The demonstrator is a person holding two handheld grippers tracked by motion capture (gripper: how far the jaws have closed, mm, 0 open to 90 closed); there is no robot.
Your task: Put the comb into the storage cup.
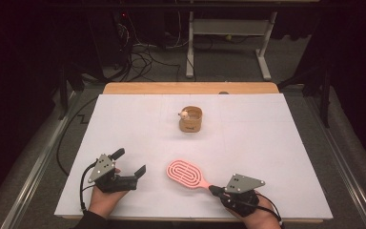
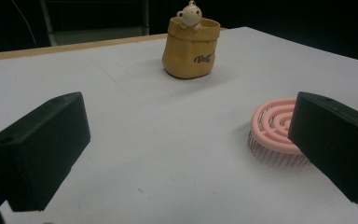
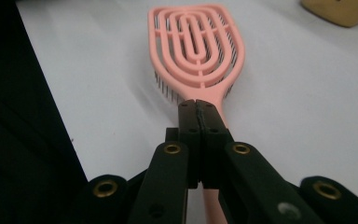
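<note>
A pink hairbrush [image 1: 186,174] lies flat, bristles down, on the white table sheet [image 1: 267,143] near the front. Its handle points to my right gripper [image 1: 213,189]. In the right gripper view the gripper [image 3: 197,105] has its jaws pressed together right over the handle, which runs beneath them, and the brush head [image 3: 198,46] is just ahead. My left gripper [image 1: 131,161] stands open to the left of the brush with nothing between its jaws. In the left gripper view [image 2: 186,130] the brush [image 2: 275,126] sits beside the right-hand jaw.
A yellow pouch-shaped cup [image 1: 191,120] with a small bear figure on its rim stands upright mid-table, seen also in the left gripper view [image 2: 191,46] and at a corner of the right gripper view [image 3: 340,11]. A wooden table edge [image 1: 190,88] runs along the back.
</note>
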